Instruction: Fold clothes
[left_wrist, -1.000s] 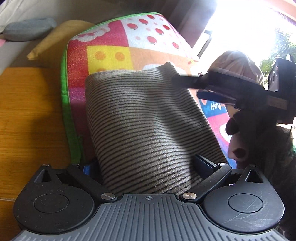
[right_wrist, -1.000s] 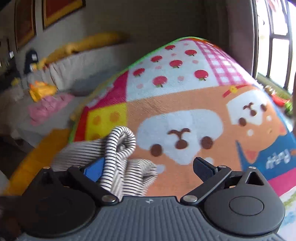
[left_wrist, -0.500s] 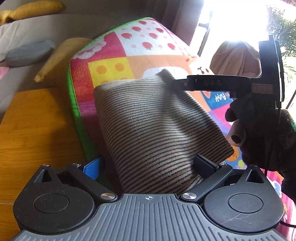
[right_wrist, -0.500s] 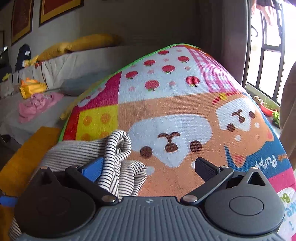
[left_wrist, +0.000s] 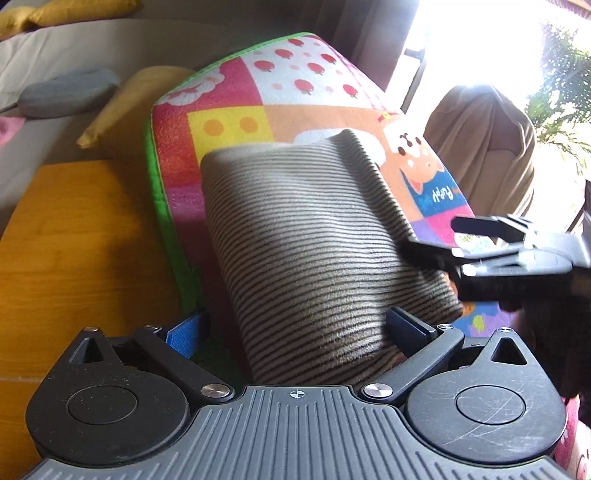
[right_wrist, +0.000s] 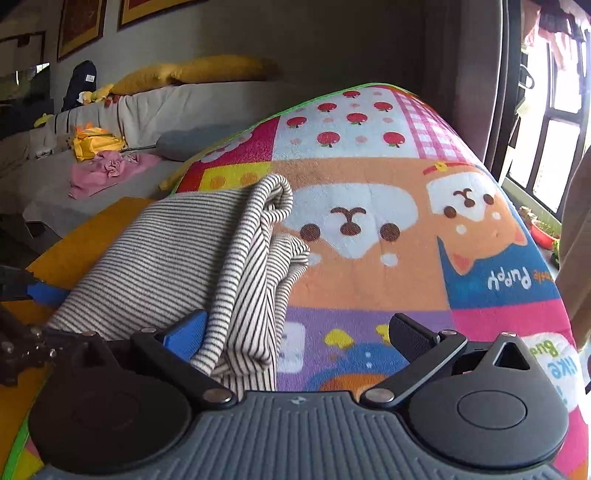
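Two grippers sit wide apart in my feeds: my left gripper at the lower middle of its frame straddles the near end of the folded striped garment, its fingers spread and not pinching. The garment lies on the cartoon play mat, centre frame. At right, my right gripper touches the cloth's right edge, spread too.

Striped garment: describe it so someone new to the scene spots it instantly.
Find the bright cartoon play mat with apples and puppy faces, next to the orange wood surface. On the mat's near left part lies the striped garment, a folded block between both grippers. It is the only thing with thin dark-and-pale stripes; the pink cloth lies on the sofa behind.
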